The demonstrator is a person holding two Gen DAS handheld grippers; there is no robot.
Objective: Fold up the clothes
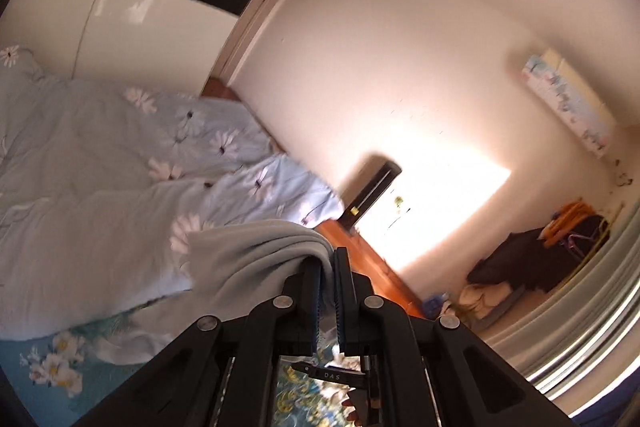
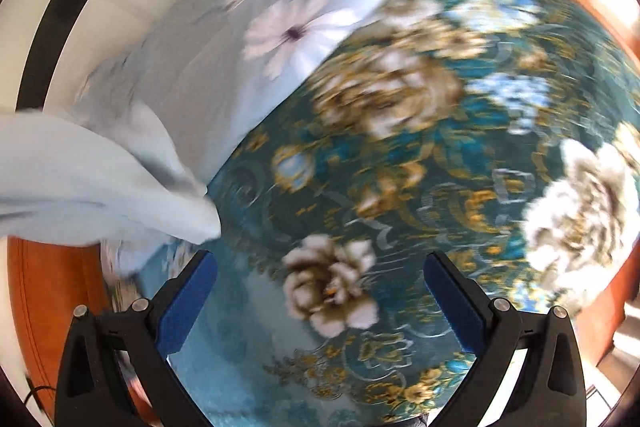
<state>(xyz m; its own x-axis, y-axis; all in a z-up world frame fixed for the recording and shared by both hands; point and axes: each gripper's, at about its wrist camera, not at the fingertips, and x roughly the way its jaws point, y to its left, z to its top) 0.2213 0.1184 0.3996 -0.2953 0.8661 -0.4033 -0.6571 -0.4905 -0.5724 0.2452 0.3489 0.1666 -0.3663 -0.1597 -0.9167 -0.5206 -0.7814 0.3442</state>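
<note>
At the bottom of the left wrist view, the left gripper (image 1: 327, 267) has its jaws nearly closed, pinching a fold of a pale grey-blue garment (image 1: 248, 259) that drapes off to the left. Below the jaws, fingertips of a hand (image 1: 354, 413) show, mostly cut off. Beyond lies a light blue quilt (image 1: 100, 155) with white flowers, and a dark heap of things at far right is too small to make out. Low in the right wrist view, the right gripper (image 2: 320, 267) is spread wide and holds nothing, over a blurred teal flowered bedspread (image 2: 440, 155). The garment hangs at left, just beside its left finger (image 2: 188, 299); whether they touch cannot be told.
</note>
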